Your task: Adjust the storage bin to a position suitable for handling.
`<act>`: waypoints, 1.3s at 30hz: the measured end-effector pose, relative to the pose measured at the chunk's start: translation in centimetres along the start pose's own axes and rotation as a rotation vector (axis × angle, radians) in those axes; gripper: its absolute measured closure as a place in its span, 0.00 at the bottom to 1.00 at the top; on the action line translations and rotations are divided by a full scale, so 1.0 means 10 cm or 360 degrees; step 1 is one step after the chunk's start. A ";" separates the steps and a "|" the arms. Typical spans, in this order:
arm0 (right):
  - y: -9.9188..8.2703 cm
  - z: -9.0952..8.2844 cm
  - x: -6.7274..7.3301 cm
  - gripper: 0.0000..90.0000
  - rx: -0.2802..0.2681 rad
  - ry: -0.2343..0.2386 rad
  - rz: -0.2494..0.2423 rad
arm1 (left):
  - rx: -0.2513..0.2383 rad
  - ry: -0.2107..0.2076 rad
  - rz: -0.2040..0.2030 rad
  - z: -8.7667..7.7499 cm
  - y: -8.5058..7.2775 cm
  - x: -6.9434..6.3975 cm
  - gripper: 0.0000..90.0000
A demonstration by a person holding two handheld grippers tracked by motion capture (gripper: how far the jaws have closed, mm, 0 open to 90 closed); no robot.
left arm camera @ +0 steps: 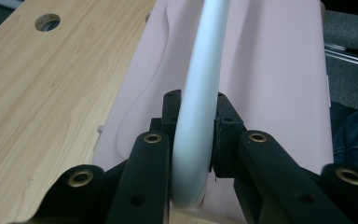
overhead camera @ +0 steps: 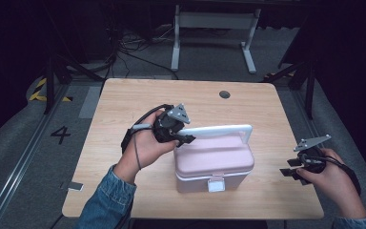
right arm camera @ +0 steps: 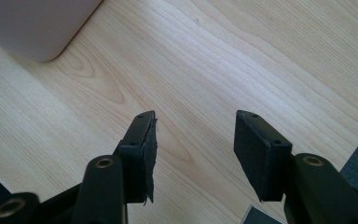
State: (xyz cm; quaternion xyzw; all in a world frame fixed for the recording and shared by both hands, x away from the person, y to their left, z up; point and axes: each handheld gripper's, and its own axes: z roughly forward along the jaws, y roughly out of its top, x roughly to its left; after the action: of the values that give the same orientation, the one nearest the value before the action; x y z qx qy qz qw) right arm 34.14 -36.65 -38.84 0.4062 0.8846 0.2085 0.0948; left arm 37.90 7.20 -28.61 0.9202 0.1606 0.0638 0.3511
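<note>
**Left gripper view: jaws clamped on the box handle**

The handle's lower end runs out of frame behind the jaws. The left gripper is closed tight on this white handle, which arches above the pink box at centre frame of the high view. The left hand reaches in from lower left. At lower right, the right gripper hangs wide open over bare table, holding nothing.

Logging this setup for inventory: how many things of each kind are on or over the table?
Pink box with white handle: 1
Handheld grippers: 2, left gripper and right gripper
Total: 3
</note>
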 end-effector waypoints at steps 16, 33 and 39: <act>0.01 -0.03 0.01 0.56 -0.0034 0.0030 0.0032 | 0.0032 -0.0042 -0.0102 -0.11 0.16 0.18 0.87; 0.15 -0.19 0.13 0.64 -0.0252 0.0064 -0.0035 | -0.0019 -0.0018 -0.0280 -0.12 0.24 0.45 0.84; 0.24 -0.31 0.22 0.81 -0.0413 0.0102 -0.0089 | -0.0016 -0.0006 -0.0291 -0.11 0.26 0.50 0.83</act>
State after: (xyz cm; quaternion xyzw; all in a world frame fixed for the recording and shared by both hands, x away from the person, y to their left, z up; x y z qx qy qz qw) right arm 33.27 -34.48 -34.98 0.3588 0.8637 0.3314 0.1240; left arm 42.97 7.77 -25.99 0.9001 0.2428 0.0306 0.3605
